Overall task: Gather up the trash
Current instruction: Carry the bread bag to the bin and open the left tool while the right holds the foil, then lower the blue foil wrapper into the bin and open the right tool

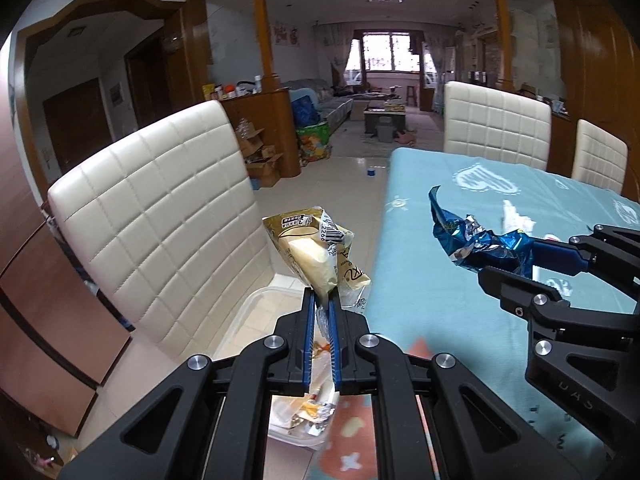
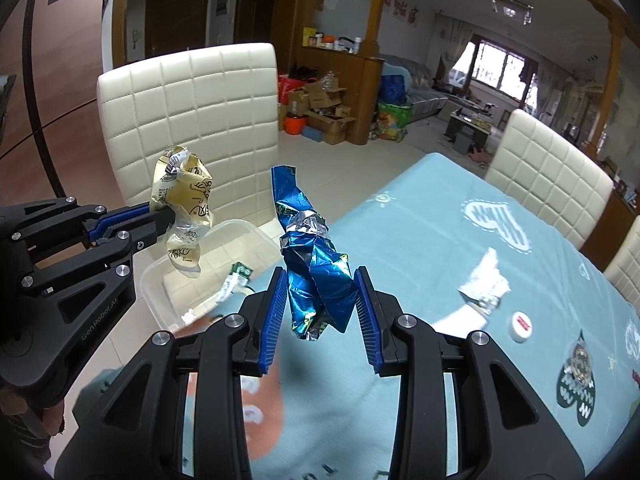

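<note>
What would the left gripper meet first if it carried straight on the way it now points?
Probably the white chair back. The left gripper, shut on the gold wrapper, points just over the clear bin; depth is hard to judge.

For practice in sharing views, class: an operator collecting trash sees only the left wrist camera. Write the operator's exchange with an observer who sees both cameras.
Operator: Does the right hand-held gripper grip the blue wrapper squarely?
Observer: Yes, the wrapper is clamped from both sides at its crumpled middle.
Operator: Is there anything by the clear bin that I miss?
Observer: A small green-and-white packet sits at its rim, on the side nearest the table.
</note>
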Tool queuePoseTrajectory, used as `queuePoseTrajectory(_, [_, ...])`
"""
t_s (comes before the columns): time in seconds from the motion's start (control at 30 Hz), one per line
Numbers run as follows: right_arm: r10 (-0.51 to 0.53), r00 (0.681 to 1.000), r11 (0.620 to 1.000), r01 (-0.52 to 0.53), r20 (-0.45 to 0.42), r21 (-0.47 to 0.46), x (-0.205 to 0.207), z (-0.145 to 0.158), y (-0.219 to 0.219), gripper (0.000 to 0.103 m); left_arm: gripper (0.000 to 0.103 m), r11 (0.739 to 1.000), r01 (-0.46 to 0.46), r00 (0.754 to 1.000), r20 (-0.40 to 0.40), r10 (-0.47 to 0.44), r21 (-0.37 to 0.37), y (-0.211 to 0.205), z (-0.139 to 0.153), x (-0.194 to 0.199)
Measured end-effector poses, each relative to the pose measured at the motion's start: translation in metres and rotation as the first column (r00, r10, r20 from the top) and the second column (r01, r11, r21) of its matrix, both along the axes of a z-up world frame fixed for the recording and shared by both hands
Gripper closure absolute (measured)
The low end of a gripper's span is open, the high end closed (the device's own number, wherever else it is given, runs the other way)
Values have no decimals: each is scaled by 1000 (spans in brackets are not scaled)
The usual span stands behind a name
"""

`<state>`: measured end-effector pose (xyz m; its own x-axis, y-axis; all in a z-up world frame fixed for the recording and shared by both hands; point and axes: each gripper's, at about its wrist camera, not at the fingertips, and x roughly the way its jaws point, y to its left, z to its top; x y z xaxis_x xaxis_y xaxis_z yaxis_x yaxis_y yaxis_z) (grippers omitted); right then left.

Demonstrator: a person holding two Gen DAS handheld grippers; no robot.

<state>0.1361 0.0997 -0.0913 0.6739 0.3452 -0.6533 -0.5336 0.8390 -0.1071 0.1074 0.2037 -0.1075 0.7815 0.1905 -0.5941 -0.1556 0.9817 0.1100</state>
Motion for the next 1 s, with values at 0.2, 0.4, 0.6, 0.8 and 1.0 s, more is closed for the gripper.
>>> queuePoseTrajectory(0.2, [18,1000,1000,-18,-16,-7,8,-8,20,66,95,999,-46,999,-11,46,-8,23,-7,9])
queuePoseTrajectory(0.4, [14,999,1000,-15,-35,-24,20,-16,29,66,66,993,-85,995,-62,80,-80,46,-22,19])
queuePoseTrajectory(0.6, [30,997,999,-32,-76,-28,29,-25,46,66,16,990,-135,990,27,136,-37,57,-17,2])
queuePoseTrajectory(0.8, [81,993,996,-84,-84,-39,26,-31,72,66,16,982,-188,982,27,188,10,69,-17,-5])
queuePoseTrajectory(1.0, [119,989,991,-123,-85,-53,17,-35,91,66,16,975,-224,974,24,223,8,84,-18,-13])
